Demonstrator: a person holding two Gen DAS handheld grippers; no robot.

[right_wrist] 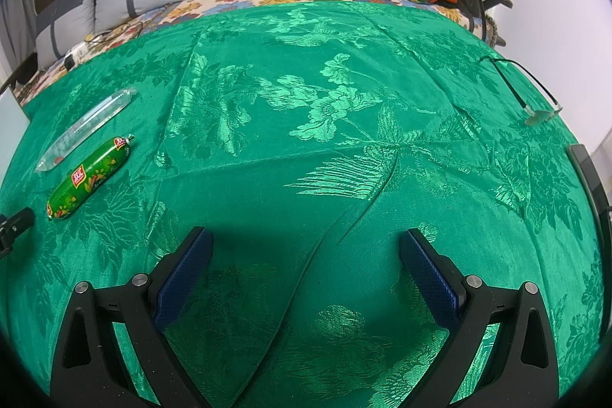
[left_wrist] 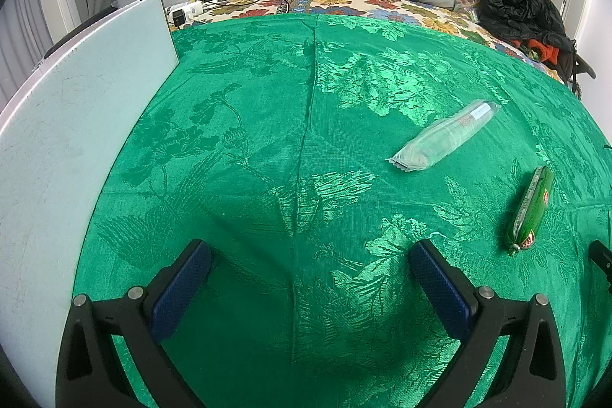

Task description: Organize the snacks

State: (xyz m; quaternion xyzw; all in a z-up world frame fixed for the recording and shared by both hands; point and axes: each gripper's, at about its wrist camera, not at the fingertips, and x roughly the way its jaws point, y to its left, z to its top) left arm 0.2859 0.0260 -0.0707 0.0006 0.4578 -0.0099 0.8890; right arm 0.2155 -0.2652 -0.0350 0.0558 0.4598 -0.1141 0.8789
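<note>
The left claw (left_wrist: 310,266) hangs over the green floral cloth (left_wrist: 267,140) with its blue-padded fingers spread wide and nothing between them; both snacks lie ahead of it and off to its right, the clear packet (left_wrist: 445,136) farther forward, the green sausage stick (left_wrist: 529,209) nearer and further right, the two near each other but apart. The right claw (right_wrist: 304,255) is likewise spread and empty, and from it the same two snacks sit well off to the left, lying roughly parallel and close together. Two snacks in all: one long, see-through wrapper with a crimped end and pale contents, and one glossy green tube with red label patches and a pinched metal clip at its tip. One pair of thin-framed glasses (right_wrist: 535,109) rests on the cloth at the far right
</note>
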